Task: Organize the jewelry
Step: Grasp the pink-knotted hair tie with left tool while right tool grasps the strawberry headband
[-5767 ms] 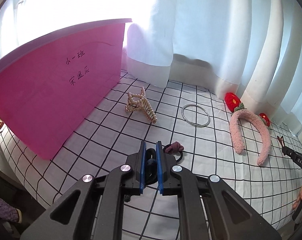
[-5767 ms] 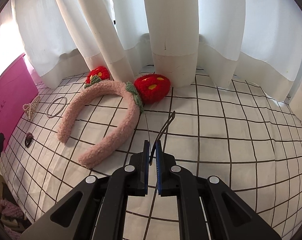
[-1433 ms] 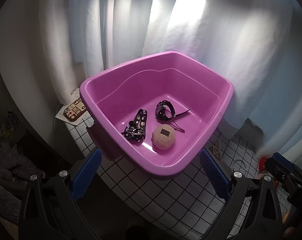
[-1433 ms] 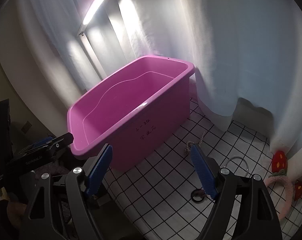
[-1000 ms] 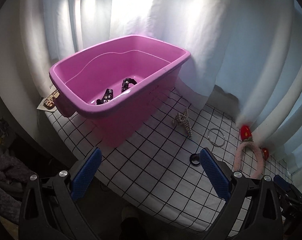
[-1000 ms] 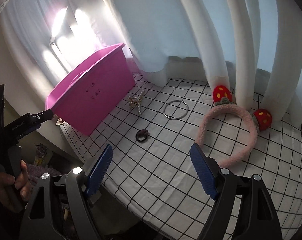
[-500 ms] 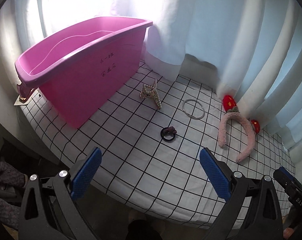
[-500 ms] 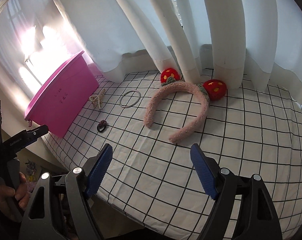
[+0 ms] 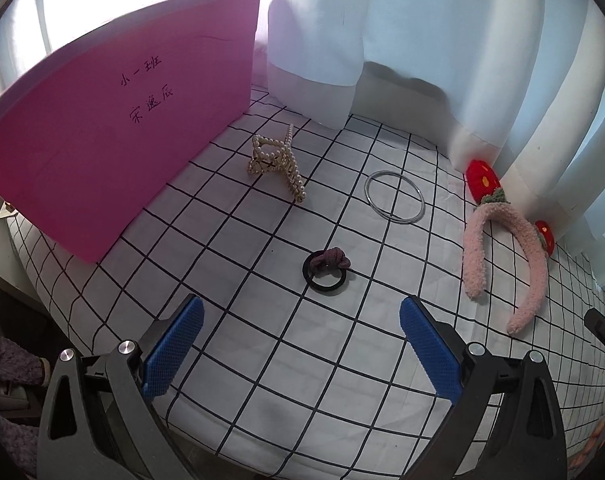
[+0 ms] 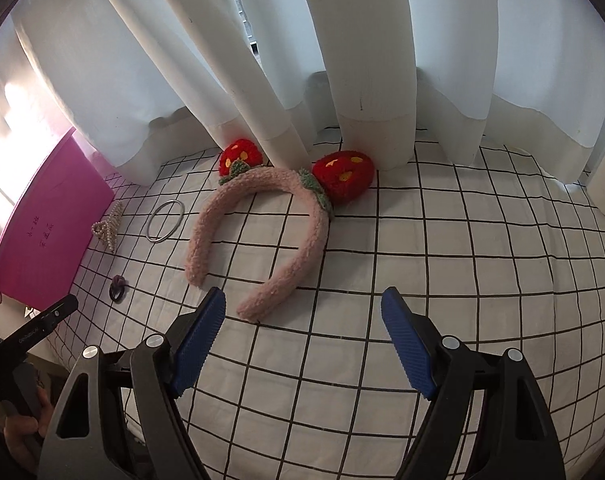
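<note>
My left gripper (image 9: 300, 350) is open and empty, a little short of a black hair tie with a mauve knot (image 9: 326, 267). Beyond it lie a pearl hair claw (image 9: 274, 162) and a silver bangle (image 9: 395, 197). A pink fluffy headband with red strawberries (image 9: 502, 236) lies to the right. My right gripper (image 10: 302, 332) is open and empty, just short of the headband's near end (image 10: 262, 300). The hair tie (image 10: 117, 288), bangle (image 10: 165, 221) and claw (image 10: 107, 230) show at its left.
A pink plastic bin (image 9: 114, 136) with handwriting stands at the left; it also shows in the right wrist view (image 10: 42, 236). White curtains (image 10: 342, 60) hang along the back of the checked tablecloth (image 9: 262, 320). The table edge runs along the near left.
Both grippers have come down from over the bin and moved close to the table. The left one now faces the hair tie, the right one the headband. Both stay open.
</note>
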